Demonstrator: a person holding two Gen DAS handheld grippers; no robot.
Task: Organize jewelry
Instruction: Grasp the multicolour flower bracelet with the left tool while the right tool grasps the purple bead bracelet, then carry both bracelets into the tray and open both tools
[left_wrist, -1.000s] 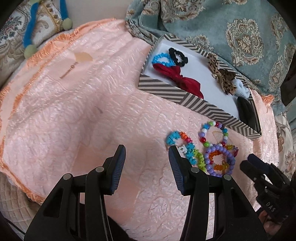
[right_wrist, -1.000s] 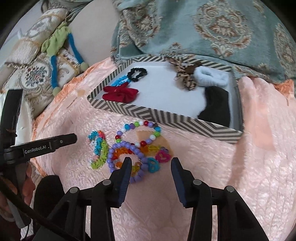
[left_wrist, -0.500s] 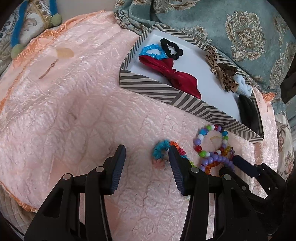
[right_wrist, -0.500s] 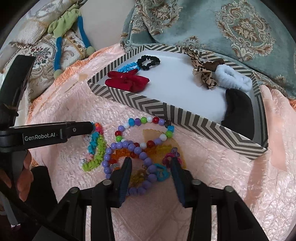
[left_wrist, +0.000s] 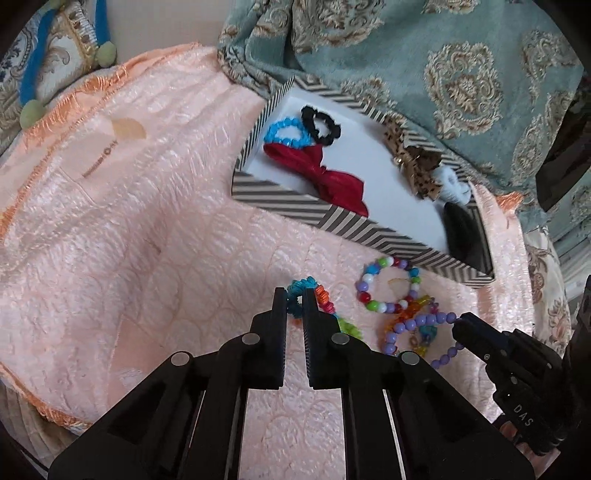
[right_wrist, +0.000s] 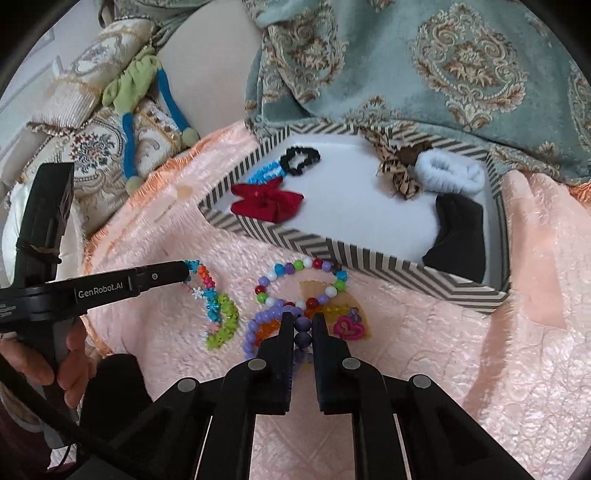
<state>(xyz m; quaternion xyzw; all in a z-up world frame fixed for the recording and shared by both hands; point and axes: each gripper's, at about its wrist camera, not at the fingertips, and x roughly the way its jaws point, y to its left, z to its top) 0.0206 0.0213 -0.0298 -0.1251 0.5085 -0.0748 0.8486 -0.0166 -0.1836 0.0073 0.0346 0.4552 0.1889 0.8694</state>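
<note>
Two pairs of tongs, two bracelets, and one box beyond them both: that line from the beads to the box is what my next move turns on. My left tongs (left_wrist: 294, 301) are clamped on the multicoloured bracelet (right_wrist: 216, 306) at its blue end, and the rest of that strand trails back toward me through orange into green, so its long axis runs from the tips toward my own edge of the peach bedspread (left_wrist: 147, 240). My right tongs (right_wrist: 303, 325) are closed on the purple bead bracelet (right_wrist: 258, 325), with two purple beads pinched between the pads and the loop spilling out to the left of them. The round mixed-bead bracelet (right_wrist: 306, 277) lies between that grip and the box, just beyond the purple loop.

The striped box (right_wrist: 369, 260) sits straight ahead of the right tongs, its long front wall running crosswise to my reach, near the far edge of the bedspread against the teal blanket (right_wrist: 443, 74). From the left tongs it lies ahead and off to the right. I judge the right hand the nearer one, so its bracelet should clear the front wall first, toward the bare white middle between the red bow (right_wrist: 266, 199) and the black scrunchie (right_wrist: 461, 232)
</note>
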